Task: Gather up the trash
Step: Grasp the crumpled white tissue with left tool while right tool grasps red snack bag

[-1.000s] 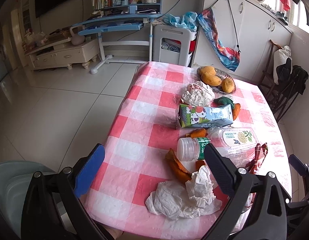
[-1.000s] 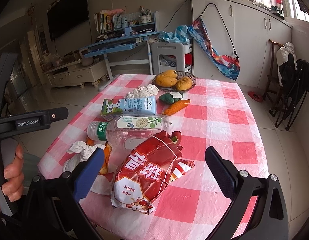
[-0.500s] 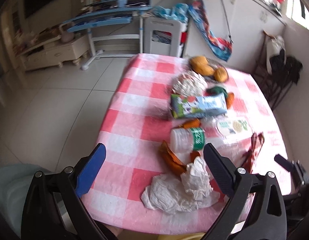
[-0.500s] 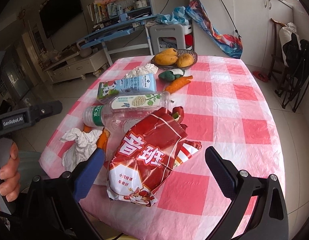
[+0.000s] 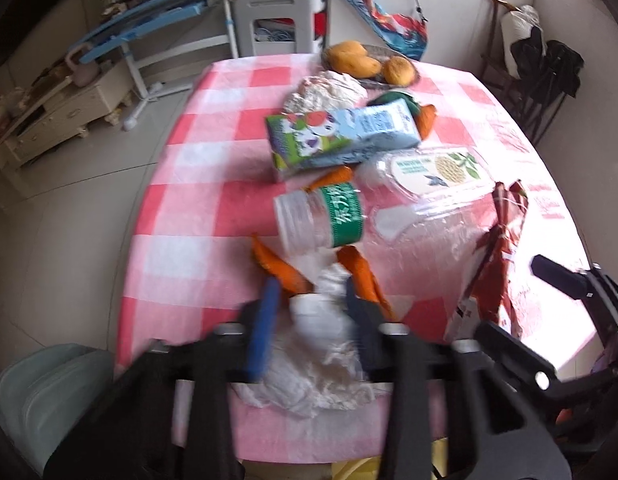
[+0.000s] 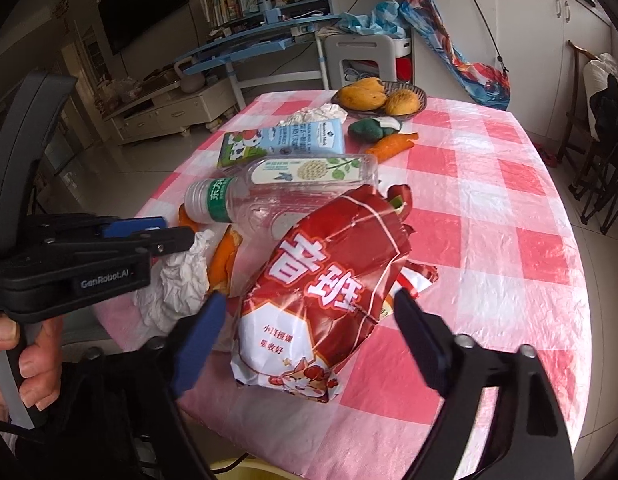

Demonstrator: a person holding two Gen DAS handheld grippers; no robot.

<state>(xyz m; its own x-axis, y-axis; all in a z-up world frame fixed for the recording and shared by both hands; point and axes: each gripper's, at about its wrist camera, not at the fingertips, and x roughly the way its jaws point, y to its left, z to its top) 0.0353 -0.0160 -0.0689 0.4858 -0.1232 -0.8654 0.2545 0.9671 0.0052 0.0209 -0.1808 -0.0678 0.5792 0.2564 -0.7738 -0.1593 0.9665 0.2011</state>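
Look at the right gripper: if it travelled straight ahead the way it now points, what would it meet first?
Most likely the red snack bag, which lies between the open fingers of the right gripper and directly ahead. The clear plastic bottle lies behind it; exact depth is unclear.

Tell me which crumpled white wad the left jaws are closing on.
The near tissue at the table's front edge, between the left gripper's jaws. The other wad lies far off beside the fruit plate.
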